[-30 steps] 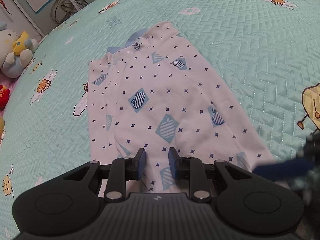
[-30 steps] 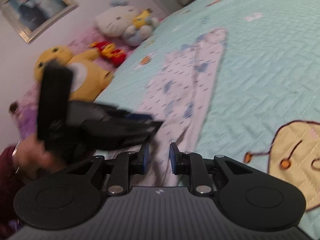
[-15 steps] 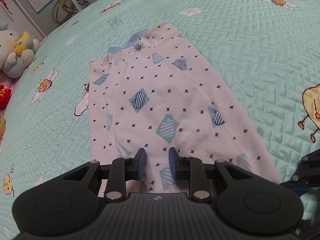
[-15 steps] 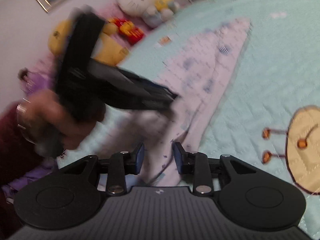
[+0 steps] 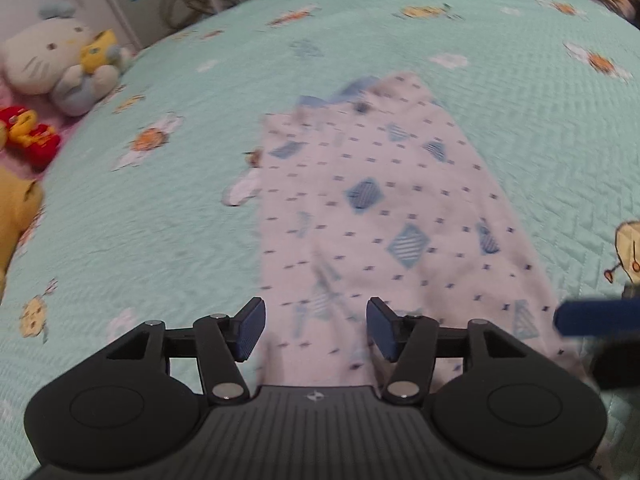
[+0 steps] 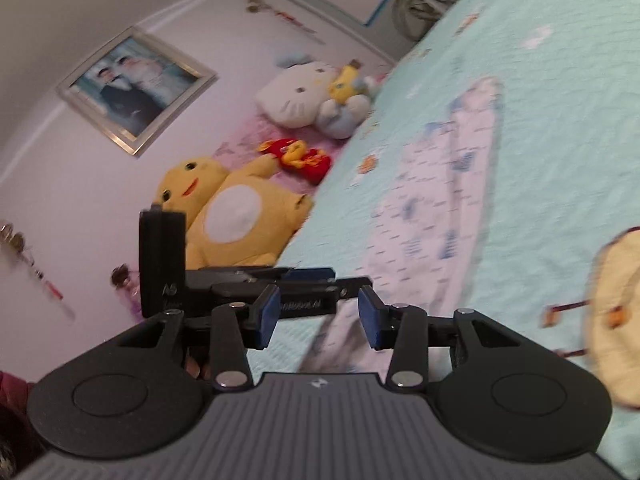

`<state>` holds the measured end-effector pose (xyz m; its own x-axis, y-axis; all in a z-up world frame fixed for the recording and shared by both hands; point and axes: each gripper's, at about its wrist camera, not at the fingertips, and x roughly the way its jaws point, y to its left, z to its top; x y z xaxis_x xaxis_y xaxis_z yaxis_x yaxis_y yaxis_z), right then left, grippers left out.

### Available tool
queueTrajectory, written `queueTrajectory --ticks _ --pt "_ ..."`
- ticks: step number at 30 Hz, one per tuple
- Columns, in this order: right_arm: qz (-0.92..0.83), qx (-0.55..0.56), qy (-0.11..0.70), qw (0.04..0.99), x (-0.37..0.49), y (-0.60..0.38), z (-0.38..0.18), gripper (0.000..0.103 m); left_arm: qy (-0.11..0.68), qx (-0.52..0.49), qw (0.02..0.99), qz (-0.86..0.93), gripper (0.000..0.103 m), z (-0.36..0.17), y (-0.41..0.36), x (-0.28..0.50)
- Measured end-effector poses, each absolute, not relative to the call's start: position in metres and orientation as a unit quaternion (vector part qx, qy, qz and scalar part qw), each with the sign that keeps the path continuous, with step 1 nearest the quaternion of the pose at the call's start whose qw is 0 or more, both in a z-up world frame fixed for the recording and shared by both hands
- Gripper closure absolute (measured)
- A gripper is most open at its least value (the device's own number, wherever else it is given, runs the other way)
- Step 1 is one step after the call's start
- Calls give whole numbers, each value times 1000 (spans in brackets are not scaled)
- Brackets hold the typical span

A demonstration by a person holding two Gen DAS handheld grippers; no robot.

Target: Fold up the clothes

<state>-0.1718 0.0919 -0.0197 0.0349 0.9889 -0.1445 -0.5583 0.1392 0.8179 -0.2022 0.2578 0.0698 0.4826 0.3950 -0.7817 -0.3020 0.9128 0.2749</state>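
At the far left of your left wrist view, a yellow plush toy [image 5: 16, 208] sits at the bed's edge, with a red toy [image 5: 34, 140] and a white cat plush [image 5: 52, 60] beyond it. The teal quilted bedspread [image 5: 140, 220] fills most of the view. Your left claw [image 5: 316, 330] hangs above the near hem of the garment [image 5: 380, 208], a white piece with small dark diamonds and blue patches, lying flat and lengthwise on the bedspread, its blue collar at the far end. The left claw's jaws are opening, well apart, with cloth seen below the gap but neither pad pressing on it. At the right edge a blue pad of your right claw [image 5: 592, 318] shows, blurred, just beside the garment's near right corner.

In your right wrist view, a framed picture [image 6: 134, 90] hangs on the wall at left, with the plush toys below it. Your left claw crosses just ahead of the right one, nearly level. Your right claw [image 6: 318, 322] is opening too, jaws moderately apart; the garment's near edge lies under the gap, not gripped. The garment stretches away up the bedspread to the right.
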Motion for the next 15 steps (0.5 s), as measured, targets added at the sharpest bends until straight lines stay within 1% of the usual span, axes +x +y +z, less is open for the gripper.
queueTrajectory --ticks 3,4,5,8,9,10,11,15 --pt "592 285 376 654 -187 100 -16 58 449 35 866 217 38 87 268 -218" --pt "591 284 380 653 -193 101 -16 55 443 30 868 222 35 93 271 -224" --pt "590 289 388 646 -197 102 -18 53 437 27 870 226 34 98 274 -230" --pt "554 278 417 665 -211 104 -28 52 422 19 876 232 31 113 280 -248" --pt "538 269 425 676 -214 103 -30 52 419 16 877 234 31 117 283 -254" --pt "521 261 433 688 -217 102 -33 62 415 13 879 235 31 121 285 -260" --pt "506 257 433 700 -220 101 -33 65 412 9 880 236 31 124 287 -267" --pt "470 245 433 729 -236 100 -26 64 402 -3 883 242 29 137 295 -291"
